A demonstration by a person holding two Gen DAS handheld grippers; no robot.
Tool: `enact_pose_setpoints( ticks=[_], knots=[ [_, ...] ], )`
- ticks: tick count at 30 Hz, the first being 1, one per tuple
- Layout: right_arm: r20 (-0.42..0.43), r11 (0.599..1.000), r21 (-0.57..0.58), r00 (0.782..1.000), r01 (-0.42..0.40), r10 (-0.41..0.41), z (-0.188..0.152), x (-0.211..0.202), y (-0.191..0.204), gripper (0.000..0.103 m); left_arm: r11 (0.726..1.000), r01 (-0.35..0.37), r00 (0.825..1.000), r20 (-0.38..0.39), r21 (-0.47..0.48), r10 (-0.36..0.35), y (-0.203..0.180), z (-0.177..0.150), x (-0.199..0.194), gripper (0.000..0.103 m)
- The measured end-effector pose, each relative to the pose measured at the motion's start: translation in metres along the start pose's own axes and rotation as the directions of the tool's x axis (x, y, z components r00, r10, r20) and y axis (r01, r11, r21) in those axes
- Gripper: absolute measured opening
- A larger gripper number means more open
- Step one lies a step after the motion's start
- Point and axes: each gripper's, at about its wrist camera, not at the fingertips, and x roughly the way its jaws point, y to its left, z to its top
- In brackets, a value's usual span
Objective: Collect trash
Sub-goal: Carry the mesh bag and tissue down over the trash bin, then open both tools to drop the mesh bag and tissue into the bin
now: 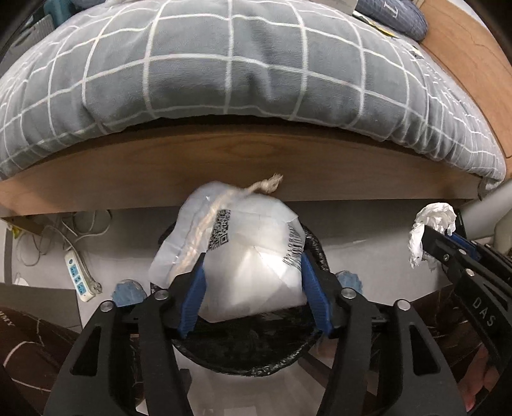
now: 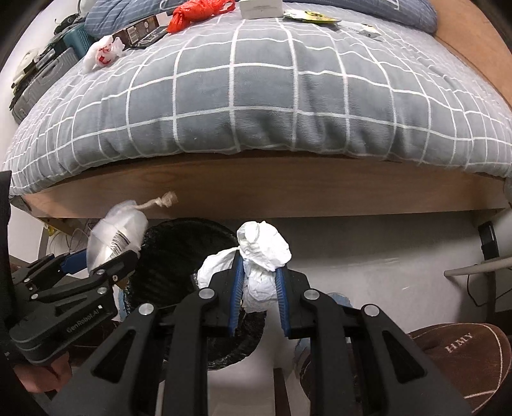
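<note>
A translucent white plastic bag (image 1: pixel 243 265) with printed black codes and a frayed string tail sits low in the centre of the left wrist view, between the blue pads of the left gripper (image 1: pixel 252 288). The jaws stand spread about as wide as the bag; whether the pads press on it cannot be told. Directly beneath the bag lies the round mouth of a black-lined trash bin (image 1: pixel 243 358) on the pale floor.

In the right wrist view a crumpled white tissue wad (image 2: pixel 260 256) fills the lower centre, pinched between the pads of the right gripper (image 2: pixel 259 288), whose jaws are drawn close on it. The wad bulges above the fingertips, and the bin's rim lies just to the lower left of it.

Behind both, a wooden bed frame (image 2: pixel 256 188) crosses the middle of the picture, with a grey checked quilt (image 2: pixel 240 96) hanging over its edge. On the quilt at the upper left of the right wrist view lie a red plastic bag (image 2: pixel 195 12), a small white bag with red print (image 2: pixel 102 52) and a dark flat box (image 2: pixel 140 32). A white power strip (image 1: pixel 78 275) with tangled cords lies on the floor at lower left of the left wrist view. A brown slipper (image 2: pixel 457 355) sits at lower right of the right view.
</note>
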Motion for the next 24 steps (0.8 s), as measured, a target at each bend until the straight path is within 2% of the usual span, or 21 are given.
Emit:
enact_pose_setpoints(
  ticks=[2,5,9,11,15,22,24],
  knots=[
    [-0.004,1.000,-0.010,1.000,-0.006,0.006,0.001,0.003,0.007,0.019,1.000,-0.019,1.000,0.010,-0.005,0.019,0.006,-0.001,-0.001,0.072],
    [-0.011,0.999,-0.034,1.000,-0.017,0.017,0.002,0.008,0.020,0.019,0.999,-0.046,0.999,0.022,-0.017,0.046,0.020,-0.001,-0.003,0.082],
    [-0.020,0.997,-0.071,0.999,-0.036,0.034,0.004,0.015,0.042,0.019,0.995,-0.093,0.995,0.021,-0.041,0.094,0.044,-0.003,-0.009,0.087],
    [-0.024,0.995,-0.088,0.999,-0.044,0.042,0.004,0.018,0.052,0.019,0.992,-0.115,0.993,0.030,-0.060,0.117,0.057,-0.004,-0.012,0.093],
    [-0.037,0.990,-0.130,0.998,-0.061,0.056,0.007,0.025,0.076,0.019,0.985,-0.140,0.989,0.037,-0.097,0.145,0.078,-0.005,-0.021,0.096],
    [-0.055,0.981,-0.176,0.996,-0.081,0.072,0.009,0.032,0.106,0.019,0.982,-0.131,0.990,0.039,-0.139,0.137,0.104,-0.007,-0.033,0.097],
    [-0.059,0.978,-0.189,0.995,-0.085,0.075,0.008,0.034,0.114,0.022,0.980,-0.137,0.989,0.044,-0.144,0.144,0.106,-0.006,-0.036,0.097]
  ],
)
